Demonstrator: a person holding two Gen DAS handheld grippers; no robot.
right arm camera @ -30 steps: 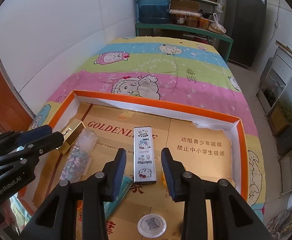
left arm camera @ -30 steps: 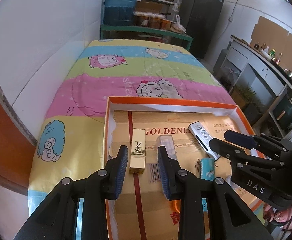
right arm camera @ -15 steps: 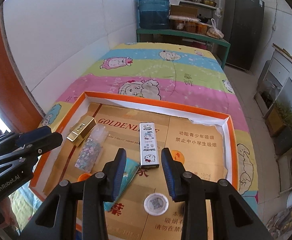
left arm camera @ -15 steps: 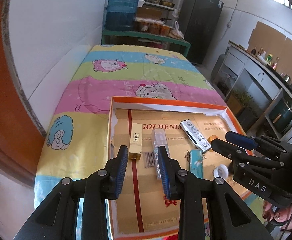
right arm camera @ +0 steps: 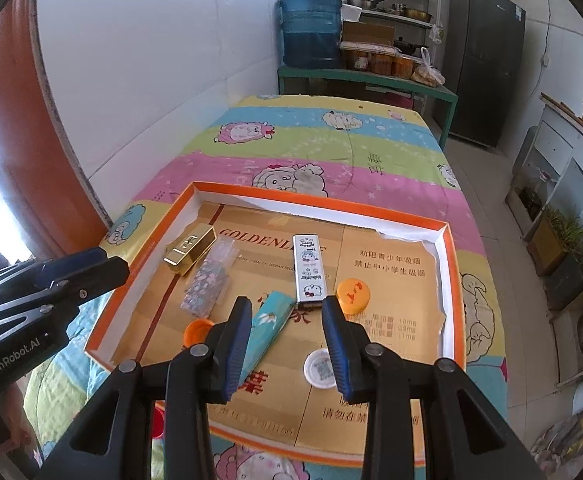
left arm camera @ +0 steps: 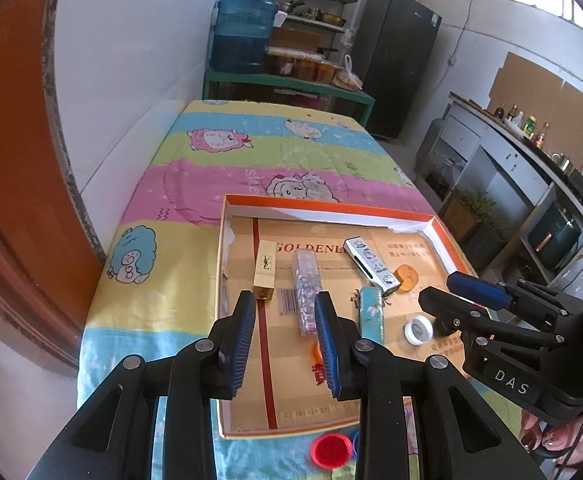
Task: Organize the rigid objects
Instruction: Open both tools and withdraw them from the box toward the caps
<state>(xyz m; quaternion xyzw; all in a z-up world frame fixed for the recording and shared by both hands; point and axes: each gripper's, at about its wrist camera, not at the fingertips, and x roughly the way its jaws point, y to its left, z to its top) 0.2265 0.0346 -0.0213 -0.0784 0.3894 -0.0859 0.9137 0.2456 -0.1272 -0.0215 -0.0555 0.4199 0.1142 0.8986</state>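
A shallow orange-rimmed box (left arm camera: 331,204) lies on the bed. On its cardboard floor are a gold box (left arm camera: 265,266), a glitter tube (left arm camera: 305,292), a white cartoon-printed box (left arm camera: 371,264), a teal box (left arm camera: 372,312), an orange cap (left arm camera: 407,278) and a white cap (left arm camera: 418,330). My left gripper (left arm camera: 285,308) hangs open above the box's near left part, just short of the gold box, holding nothing. In the right wrist view my right gripper (right arm camera: 287,312) is open and empty, just short of the white box (right arm camera: 310,268), with the teal box (right arm camera: 269,322) under its left finger.
A second orange cap (right arm camera: 198,330) lies near the box's front left. A red cap (left arm camera: 331,450) sits on the striped cartoon bedspread (left arm camera: 251,160) outside the front rim. A white wall runs along the left; shelves with a water jug (right arm camera: 310,28) stand beyond the bed.
Both grippers have drawn back and up from the box, so more of it shows. The gold box and the white box, once between the fingertips, now lie ahead of them.
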